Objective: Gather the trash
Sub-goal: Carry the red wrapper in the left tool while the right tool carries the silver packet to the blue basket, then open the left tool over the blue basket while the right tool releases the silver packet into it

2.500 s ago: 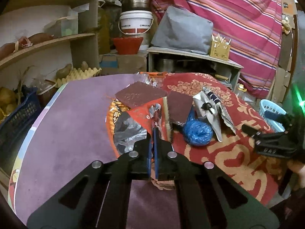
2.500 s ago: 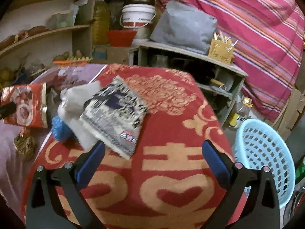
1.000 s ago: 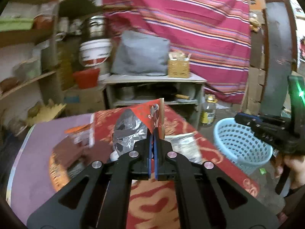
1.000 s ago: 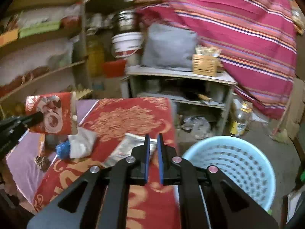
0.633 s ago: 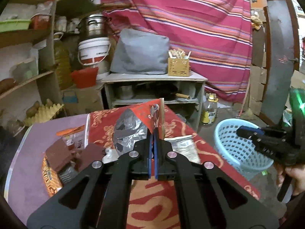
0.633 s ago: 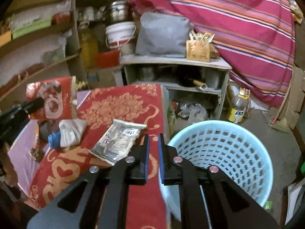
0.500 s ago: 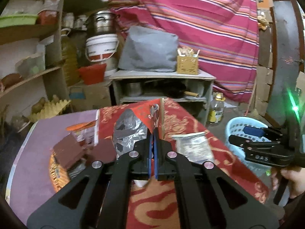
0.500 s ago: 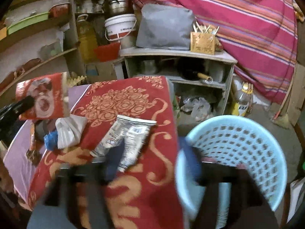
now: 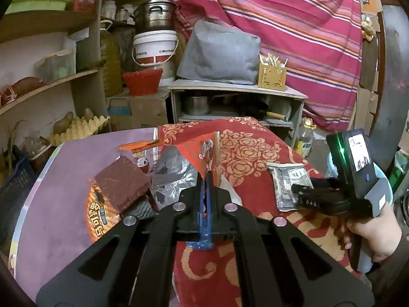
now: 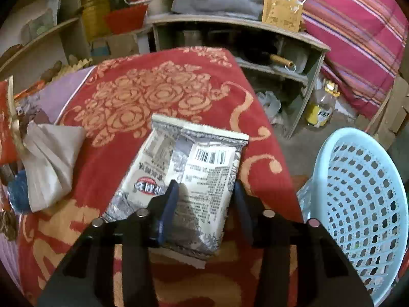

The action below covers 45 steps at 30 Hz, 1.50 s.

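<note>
On my right gripper, seen from the left wrist camera, the black body carries white characters that read "0A6" or close to it. The orange wrapper on the table shows large yellow Chinese characters, one of them 可. The grey snack packet has a barcode, a red oval logo and blocks of fine print, all too small for me to read.

The left tool has its jaws pinched together on a red wrapper, while the right tool, held in a hand, has its jaws spread apart, straddling a grey packet.
</note>
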### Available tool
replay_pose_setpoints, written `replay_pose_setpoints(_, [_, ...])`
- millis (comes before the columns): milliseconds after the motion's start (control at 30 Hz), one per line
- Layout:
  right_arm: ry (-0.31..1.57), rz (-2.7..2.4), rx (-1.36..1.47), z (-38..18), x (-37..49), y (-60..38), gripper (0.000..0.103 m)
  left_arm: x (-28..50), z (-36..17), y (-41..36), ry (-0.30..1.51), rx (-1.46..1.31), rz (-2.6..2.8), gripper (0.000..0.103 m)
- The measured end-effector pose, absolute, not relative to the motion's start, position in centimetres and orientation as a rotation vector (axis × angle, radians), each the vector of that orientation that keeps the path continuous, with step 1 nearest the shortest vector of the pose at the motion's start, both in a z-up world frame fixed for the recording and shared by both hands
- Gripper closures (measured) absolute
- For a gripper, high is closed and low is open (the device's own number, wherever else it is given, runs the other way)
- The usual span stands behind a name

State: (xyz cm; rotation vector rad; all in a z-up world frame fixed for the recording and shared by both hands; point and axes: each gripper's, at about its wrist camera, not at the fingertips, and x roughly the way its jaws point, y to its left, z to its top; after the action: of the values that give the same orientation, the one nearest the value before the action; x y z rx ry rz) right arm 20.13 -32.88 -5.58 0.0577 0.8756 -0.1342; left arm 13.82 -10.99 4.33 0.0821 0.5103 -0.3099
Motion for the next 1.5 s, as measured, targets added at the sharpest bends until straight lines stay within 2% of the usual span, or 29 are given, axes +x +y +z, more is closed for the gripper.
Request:
replay_pose_setpoints(33, [0.871, -0.140, 0.053, -5.5, 20.0, -33.0, 0.095, 13.8, 4.3, -11.0, 0.510, 0.078, -0.311, 0.103])
replay_pose_setpoints(133, [0.851, -0.114, 0.093, -5.2, 19.5, -33.8, 0.099, 13.8, 4.3, -11.2, 0.510, 0.070, -0.313, 0.103])
replay_pose_setpoints(400, [0.677, -0.130, 0.127, -0.1, 15.5, -36.9, 0.099, 13.2, 5.0, -13.1, 0.495, 0.051, -0.336, 0.103])
replay_pose_setpoints(633, [0.588, -0.278, 0.156, 3.3, 10.0, -43.9, 0.099, 12.0, 6.9, -19.3, 0.463, 0.043, -0.463, 0.103])
replay_pose_setpoints(1033, [0.583, -0.485, 0.194, 2.7, 4.5, -54.8, 0.099, 10.2, 6.0, -33.5, 0.497, 0.144, -0.703, 0.103])
replay_pose_setpoints(1333, [0.617, -0.533, 0.222, 1.2, 2.9, -58.6, 0.099, 10.7, 3.2, -39.6, 0.575, 0.179, -0.785, 0.102])
replay_pose_setpoints(1400, [0.619, -0.534, 0.226, 1.1, 2.8, -59.0, 0.099, 11.2, 2.3, -40.2, 0.610, 0.188, -0.789, 0.101])
replay_pose_setpoints(1433, [0.620, -0.533, 0.227, 1.0, 2.9, -58.9, 0.099, 11.3, 1.8, -40.6, 0.631, 0.200, -0.789, 0.096])
replay_pose_setpoints(1500, [0.621, -0.527, 0.224, 1.0, 2.8, -58.8, 0.099, 11.3, 1.3, -41.0, 0.646, 0.213, -0.782, 0.079])
